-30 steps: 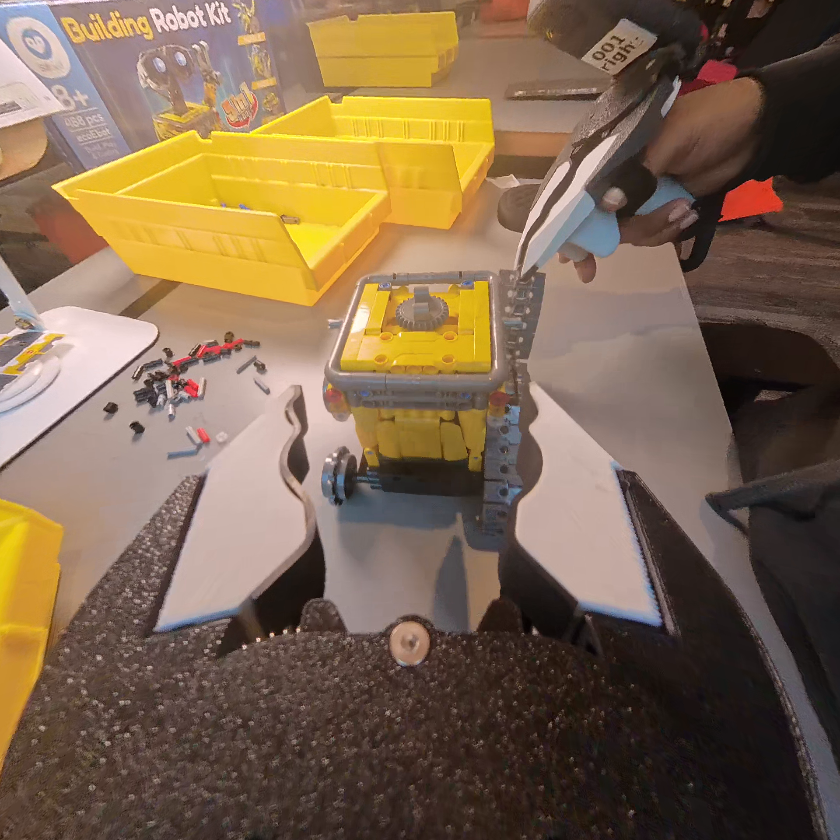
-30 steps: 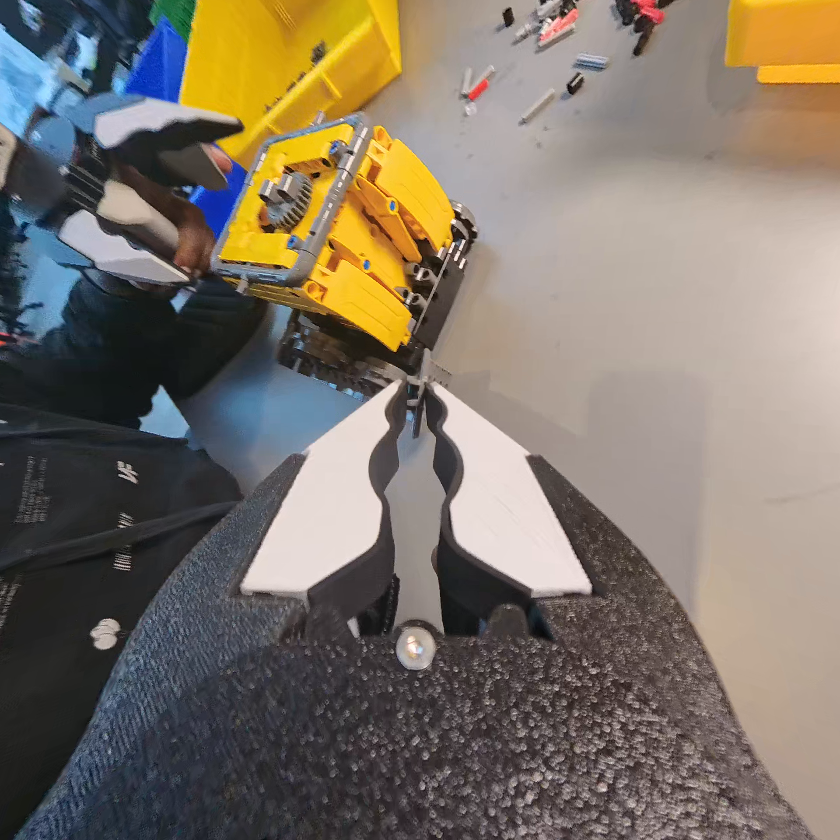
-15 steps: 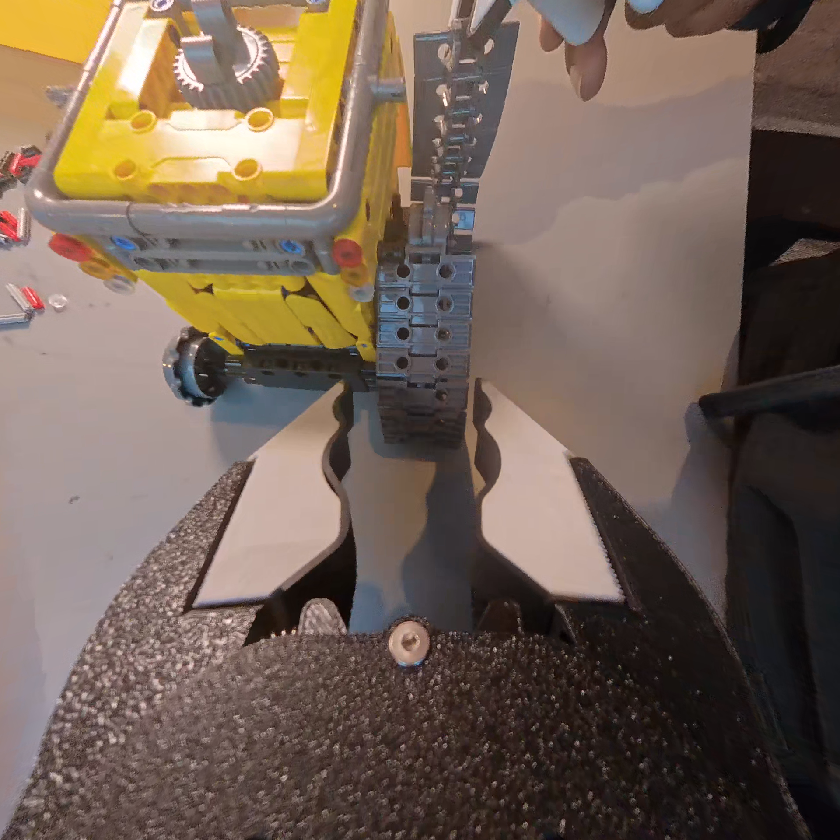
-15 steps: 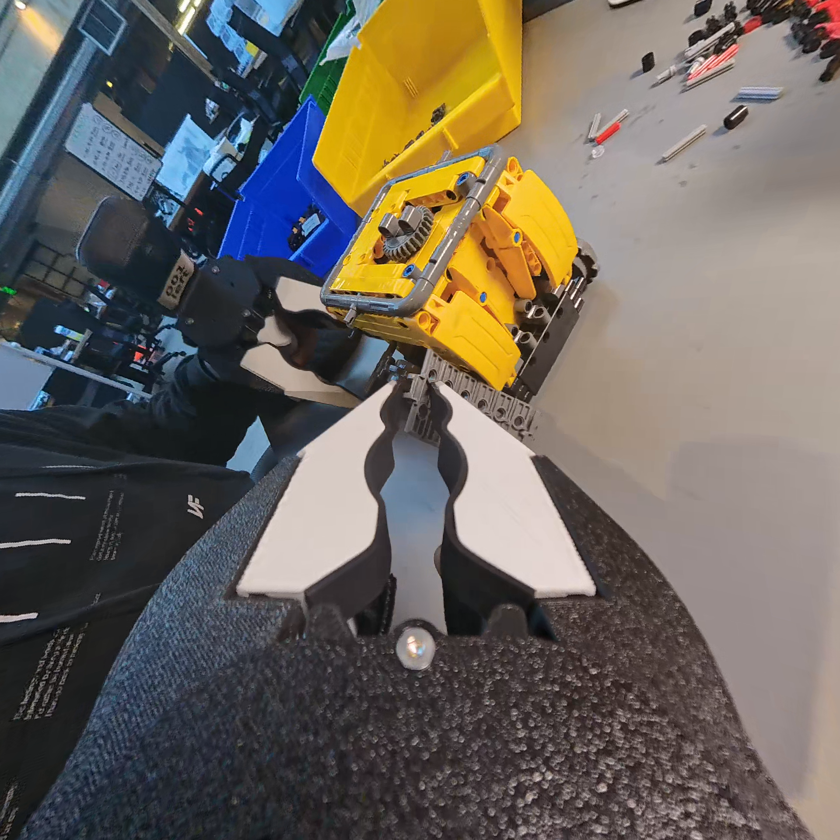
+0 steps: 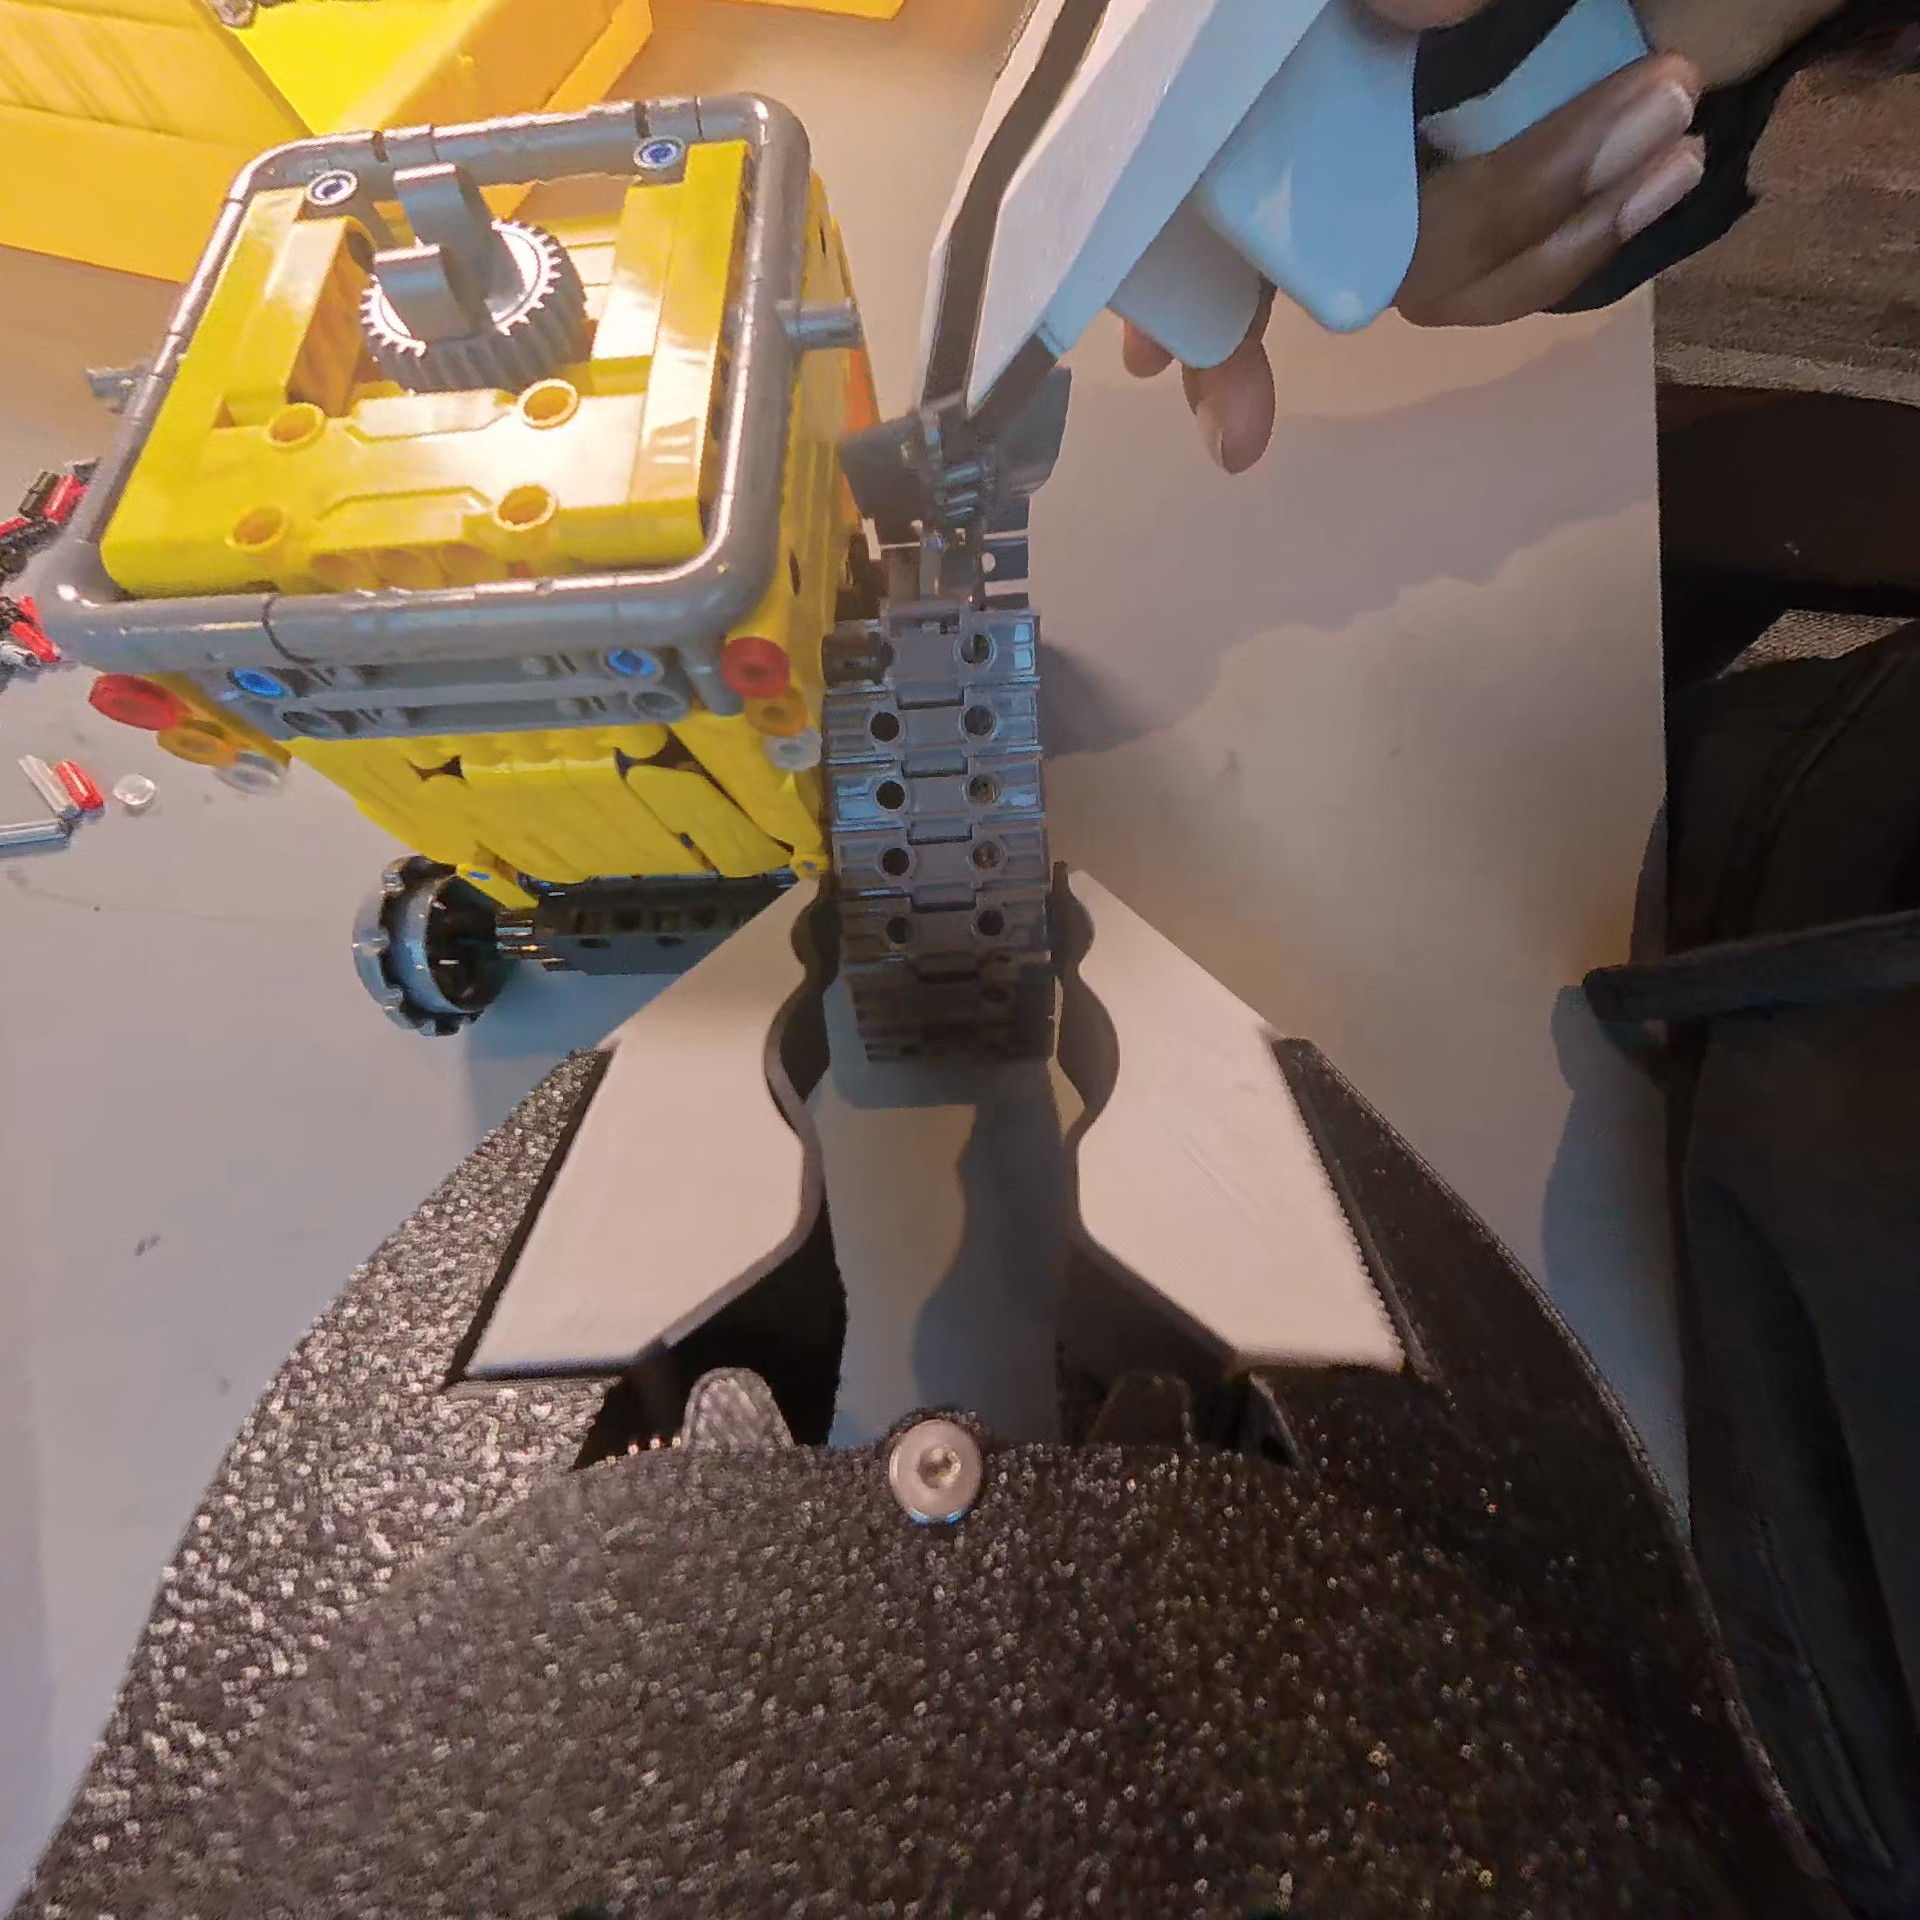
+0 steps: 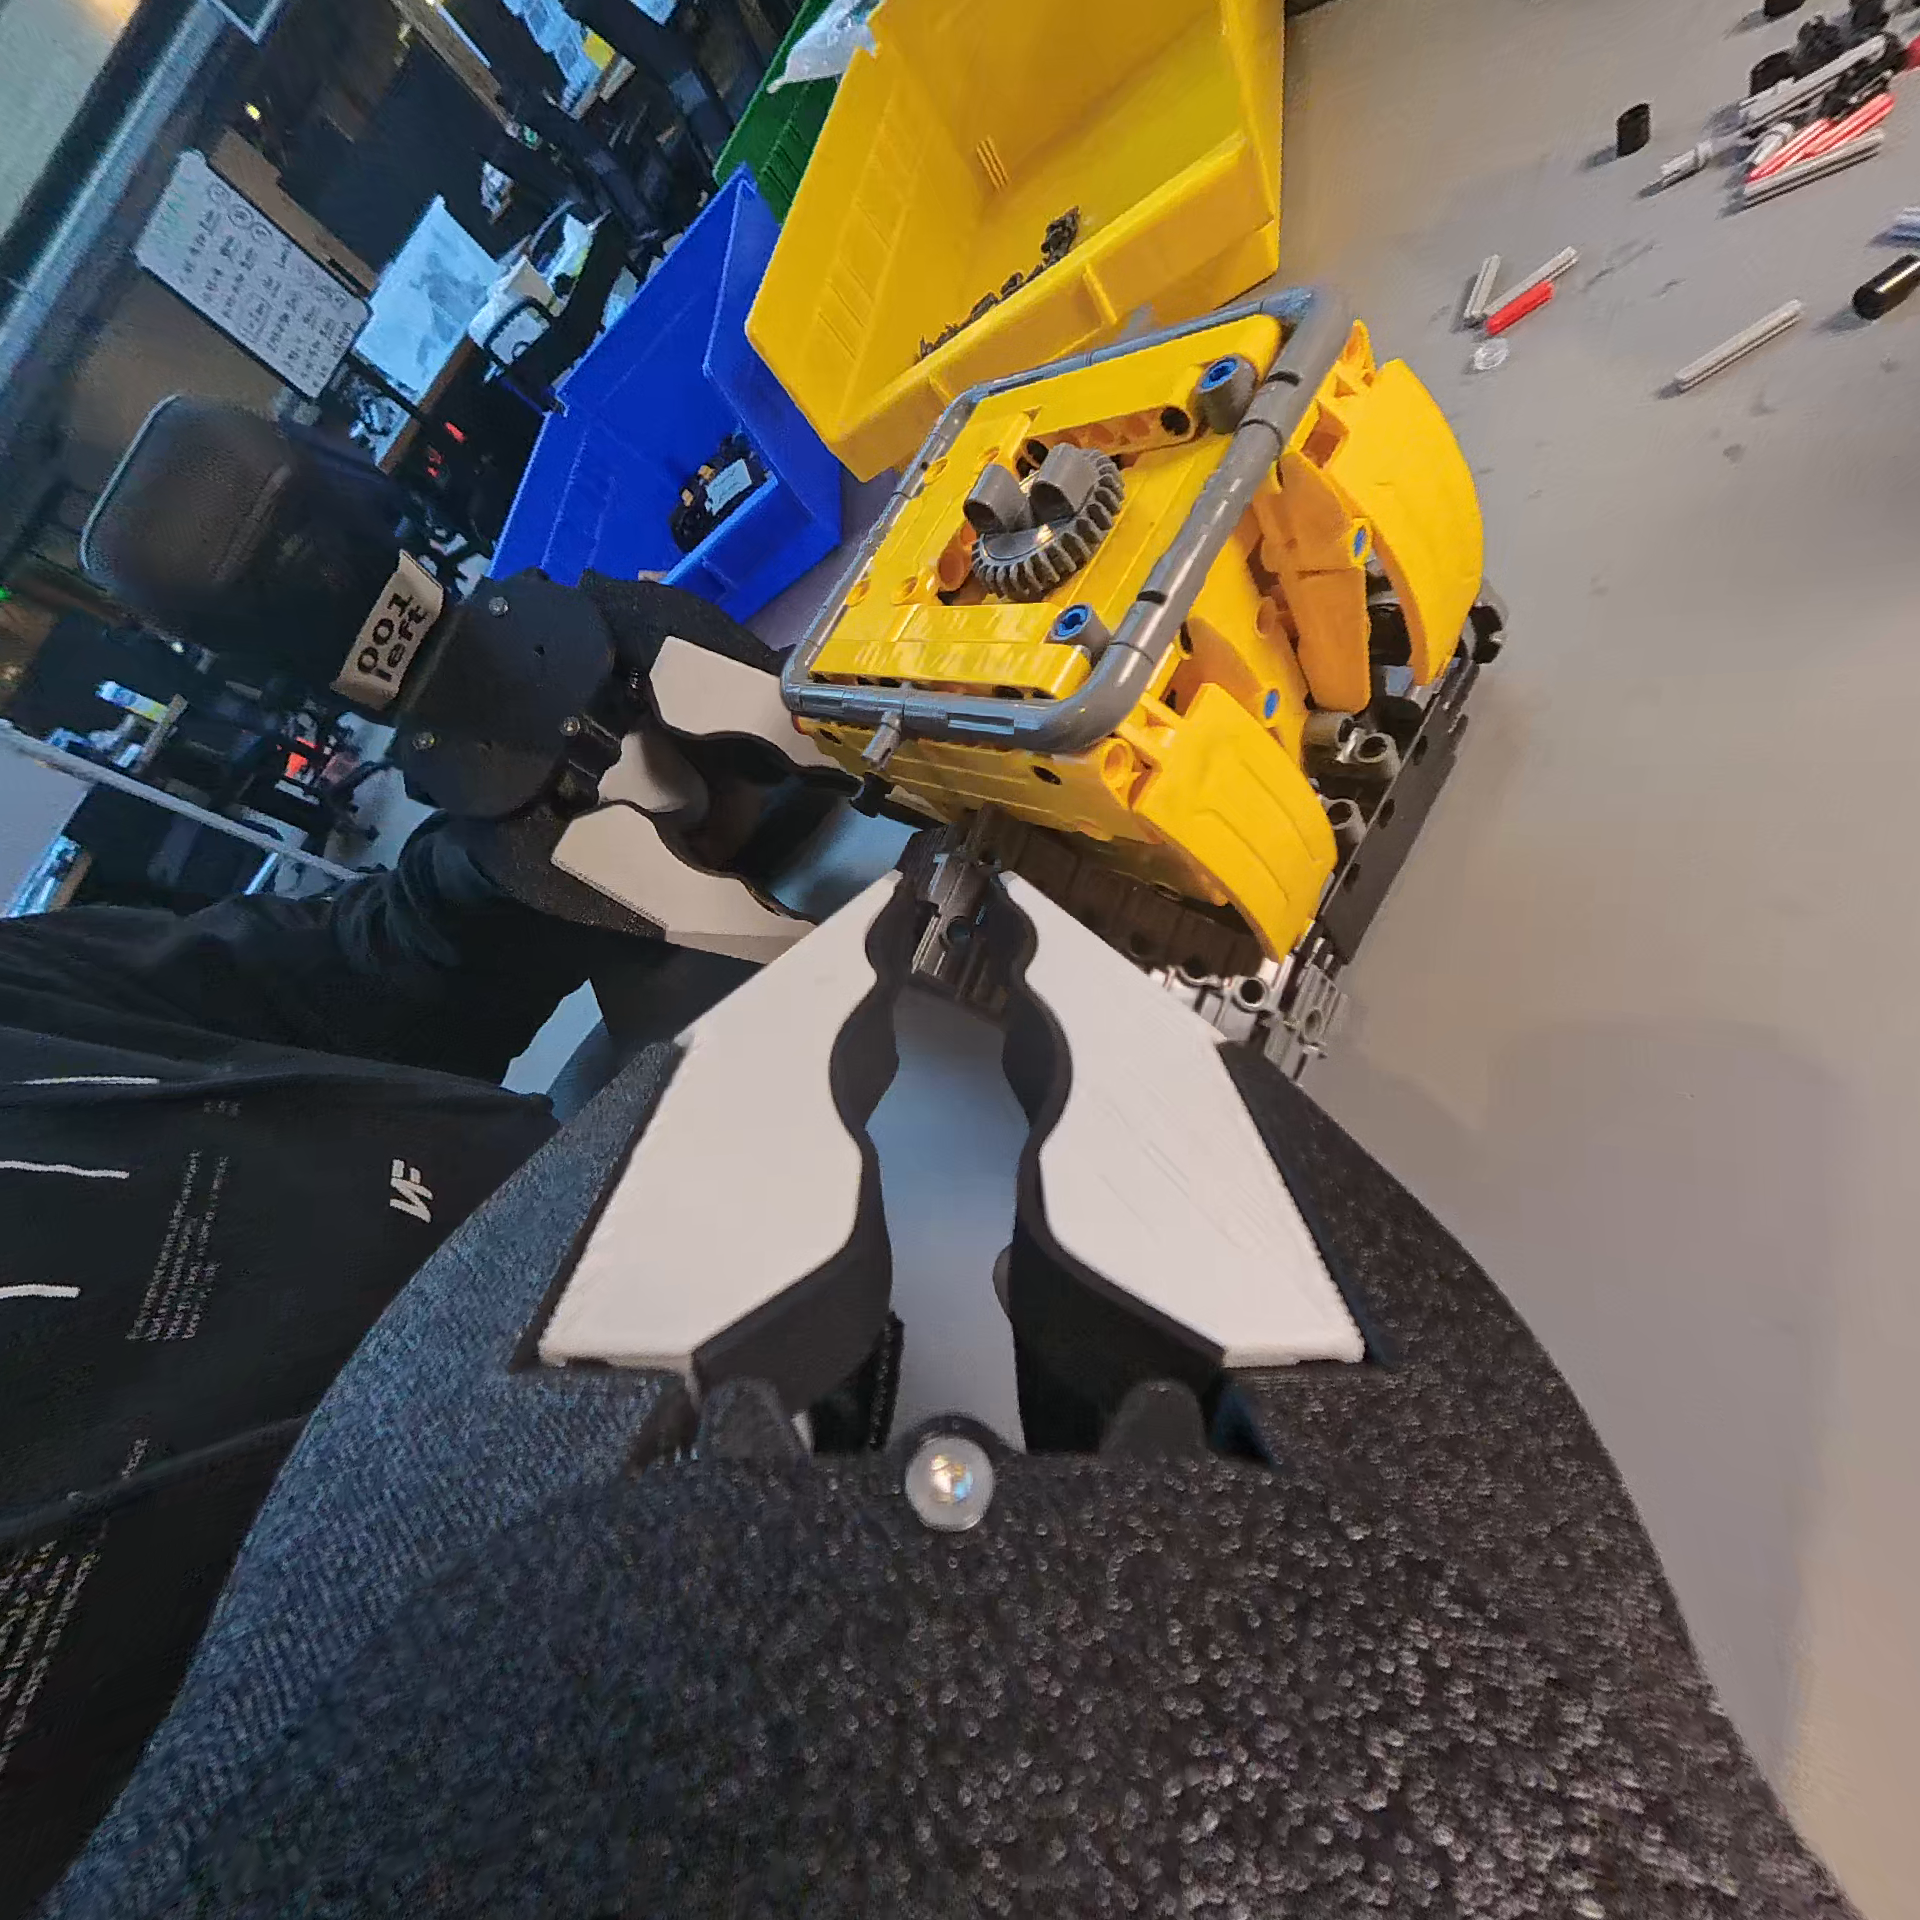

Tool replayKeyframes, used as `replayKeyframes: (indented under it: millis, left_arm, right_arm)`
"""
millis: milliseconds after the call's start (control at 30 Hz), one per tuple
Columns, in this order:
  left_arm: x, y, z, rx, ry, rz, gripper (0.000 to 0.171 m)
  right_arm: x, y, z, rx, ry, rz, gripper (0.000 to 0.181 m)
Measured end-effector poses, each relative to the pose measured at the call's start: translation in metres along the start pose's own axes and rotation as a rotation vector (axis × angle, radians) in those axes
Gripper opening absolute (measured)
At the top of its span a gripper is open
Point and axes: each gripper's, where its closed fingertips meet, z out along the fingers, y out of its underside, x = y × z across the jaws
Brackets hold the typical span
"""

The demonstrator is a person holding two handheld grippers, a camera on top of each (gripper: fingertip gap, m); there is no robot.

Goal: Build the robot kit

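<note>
Two grippers at yellow brick robot (image 5: 436,499), right jaws pinching grey track (image 5: 940,800), left jaws straddling it

Left gripper (image 5: 940,940) fingers straddle grey track (image 5: 935,821); yellow brick model (image 5: 447,499) blocks left side. Right gripper (image 6: 951,914) pinches track's upper end, occupies space above. Bare table (image 5: 1351,831) right of track passable up to table edge. Far side: yellow bin (image 6: 1029,177), blue bin (image 6: 665,416), loose parts (image 6: 1766,145).

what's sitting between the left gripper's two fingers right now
The grey tread of the yellow robot model sits between the left gripper fingertips, seen in the left wrist view.
</note>
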Motion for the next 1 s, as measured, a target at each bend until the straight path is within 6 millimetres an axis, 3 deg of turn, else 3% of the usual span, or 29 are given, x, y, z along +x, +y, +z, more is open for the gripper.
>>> replayKeyframes:
  millis: [200,333,367,500,567,667,733,867,1000]
  left_arm:
    - [-0.003,-0.001,0.000,0.014,-0.022,-0.021,0.038]
    - [-0.003,-0.003,0.001,0.031,-0.034,-0.030,0.038]
    - [-0.001,-0.005,0.001,0.048,-0.025,-0.037,0.038]
    - [-0.004,-0.010,0.002,0.049,-0.075,-0.044,0.038]
    - [-0.003,-0.013,0.003,0.064,-0.072,-0.039,0.038]
    - [-0.003,-0.014,0.004,0.074,-0.070,-0.046,0.038]
    - [-0.003,-0.013,0.004,0.077,-0.068,-0.042,0.038]
    - [-0.003,-0.013,0.004,0.083,-0.059,-0.035,0.038]
    - [-0.003,-0.014,0.004,0.080,-0.065,-0.032,0.038]
  right_arm:
    - [-0.001,-0.004,0.005,0.017,0.048,-0.061,0.013]
    - [0.000,-0.004,0.009,0.016,0.126,-0.191,0.011]
    - [-0.004,-0.004,0.011,0.024,0.123,-0.219,0.000]
    - [-0.002,0.006,0.025,-0.017,0.194,-0.352,0.004]
    - [-0.008,0.003,0.023,0.015,0.178,-0.402,0.006]
    - [-0.021,-0.012,0.002,0.119,0.117,-0.451,0.015]
    - [-0.009,-0.011,-0.017,0.089,0.169,-0.529,0.022]
    - [0.034,0.008,-0.045,-0.063,0.295,-0.682,0.026]
    - [0.051,0.024,-0.032,-0.169,0.375,-0.952,0.031]
